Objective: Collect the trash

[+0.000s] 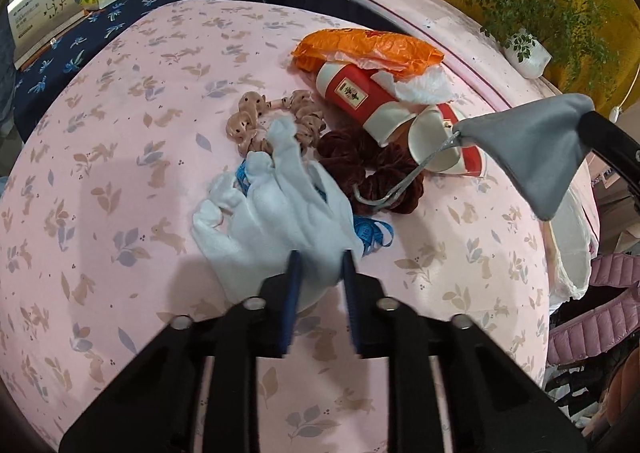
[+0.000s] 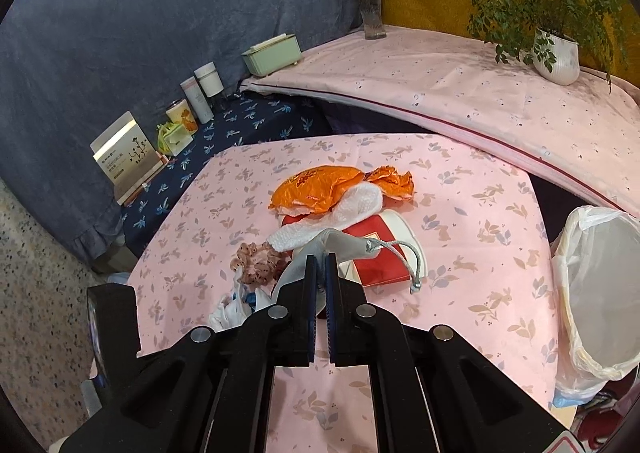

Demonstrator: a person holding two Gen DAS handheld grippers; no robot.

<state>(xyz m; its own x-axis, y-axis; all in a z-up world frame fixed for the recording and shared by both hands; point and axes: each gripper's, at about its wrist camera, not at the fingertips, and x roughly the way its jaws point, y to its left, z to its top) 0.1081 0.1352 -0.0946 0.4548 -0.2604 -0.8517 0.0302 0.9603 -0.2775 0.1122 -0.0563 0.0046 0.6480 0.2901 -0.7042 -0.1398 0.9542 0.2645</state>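
R gripper (image 2: 320,258) is clamped on grey pouch (image 2: 340,243), held up above red paper cups (image 2: 380,253). L gripper (image 1: 321,259) is pinched onto white glove (image 1: 276,205), just beside cups on pink cloth (image 1: 120,173). Lined bin (image 2: 600,285) sits off to the cups' right.

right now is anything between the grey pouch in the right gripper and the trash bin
Nothing visible. The right hand-held gripper holds the grey pouch above the table; only bare pink tablecloth lies between it and the lined bin at the right edge.
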